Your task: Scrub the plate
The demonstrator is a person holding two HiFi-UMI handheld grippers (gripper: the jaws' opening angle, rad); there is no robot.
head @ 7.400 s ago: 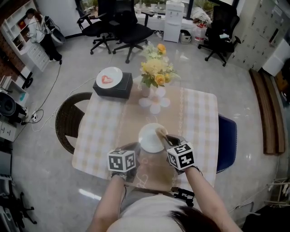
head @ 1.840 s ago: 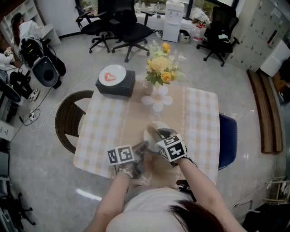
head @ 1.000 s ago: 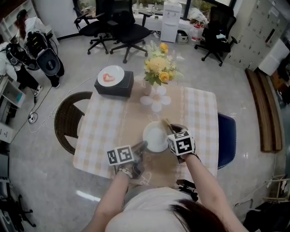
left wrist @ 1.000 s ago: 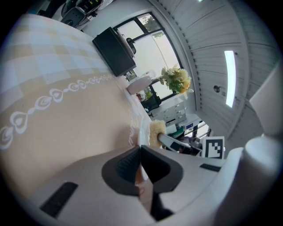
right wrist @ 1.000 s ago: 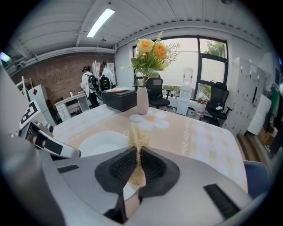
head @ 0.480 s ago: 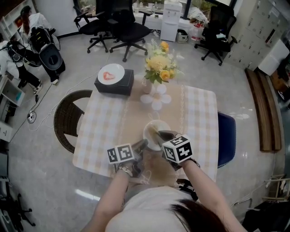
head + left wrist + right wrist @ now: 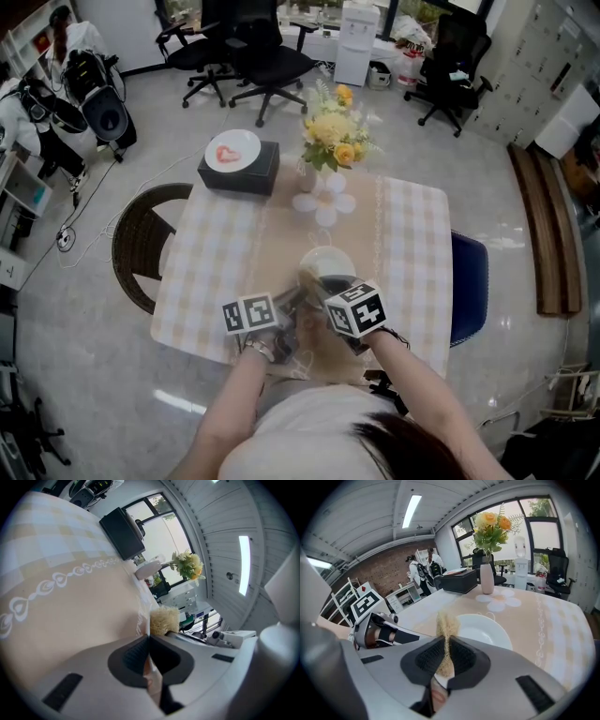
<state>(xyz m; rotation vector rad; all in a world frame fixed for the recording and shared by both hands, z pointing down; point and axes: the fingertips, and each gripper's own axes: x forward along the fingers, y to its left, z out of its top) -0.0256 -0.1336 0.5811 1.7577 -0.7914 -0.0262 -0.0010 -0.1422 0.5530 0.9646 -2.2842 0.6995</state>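
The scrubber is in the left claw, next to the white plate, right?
Not quite. The scrubber is pinched in the right claw, not the left one. The right gripper view shows it there, next to the white plate.

plate point(image 7: 326, 260) near rim behind right gripper point(image 7: 317, 286), scrubber point(image 7: 446, 623) half hidden by jaws

Counter point(image 7: 412, 253) is covered with a pale yellow check cloth point(image 7: 202, 272), and a beige runner point(image 7: 281, 239) with white lace edging goes down the middle from far to near. A white plate point(image 7: 327, 262) sits on the runner around mid-counter, and at the far end there's a white flower-shaped mat point(image 7: 323, 207) with a vase point(image 7: 308, 178) of yellow and orange blooms on its far-left part. A black box point(image 7: 239, 173) is at the far-left corner, on the cloth just left of the runner.
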